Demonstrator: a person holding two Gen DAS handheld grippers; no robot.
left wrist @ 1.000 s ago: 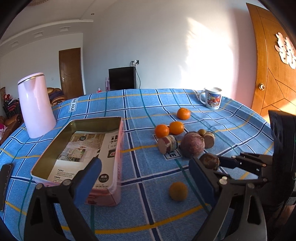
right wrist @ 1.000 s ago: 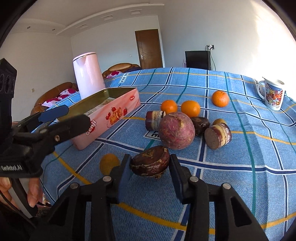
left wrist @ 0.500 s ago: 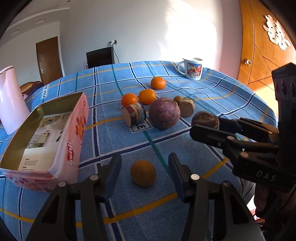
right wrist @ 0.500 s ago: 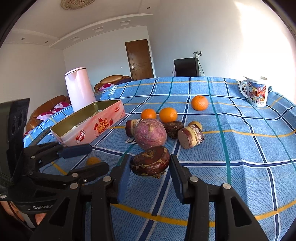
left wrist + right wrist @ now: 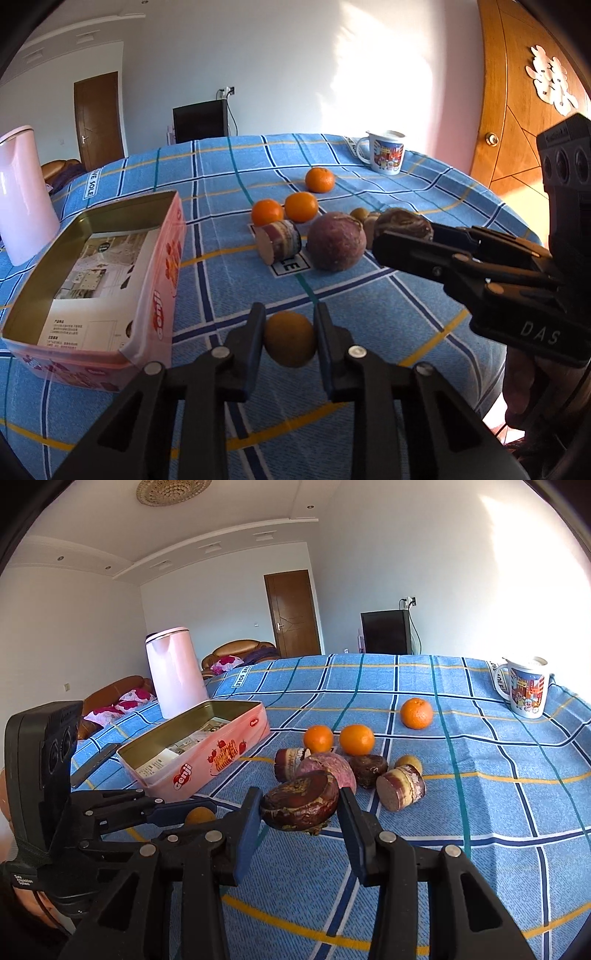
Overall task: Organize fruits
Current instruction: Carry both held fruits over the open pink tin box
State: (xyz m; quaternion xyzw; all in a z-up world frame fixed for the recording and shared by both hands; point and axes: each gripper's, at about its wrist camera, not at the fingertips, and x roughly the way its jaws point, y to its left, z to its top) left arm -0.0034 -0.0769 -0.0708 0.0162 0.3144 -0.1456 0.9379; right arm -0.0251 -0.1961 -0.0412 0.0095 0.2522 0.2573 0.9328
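L gripper [image 5: 289,338] was closed narrow w/ both pads against a small brownish-yellow fruit [image 5: 290,343], which sat low at the near edge of the blue checked tablecloth [image 5: 424,177]; can't tell if it was lifted or still touching cloth. R gripper [image 5: 300,814] held a dark brown, wrinkled fruit [image 5: 300,800] clamped btwn its blue pads, raised above the cloth, just nearer than the fruit cluster.

Just left of the L gripper, near the tablecloth's left edge: open pink tin [image 5: 155,295], gold inside, w/ a printed leaflet lying in it. Pink kettle [image 5: 22,195] stood beyond the tin, further along the left edge.

Mid-table cluster: big round purple fruit [image 5: 336,242], a cut cylindrical piece [image 5: 279,242] just left of it, another cut piece [image 5: 400,786] to its right, a dark fruit [image 5: 367,770] behind, and a small yellowish one [image 5: 408,763] beside that. Two oranges [image 5: 284,209] side by side just beyond the cluster; a third orange [image 5: 320,180] further back, apart. Printed mug [image 5: 384,156] stood near the far right edge.
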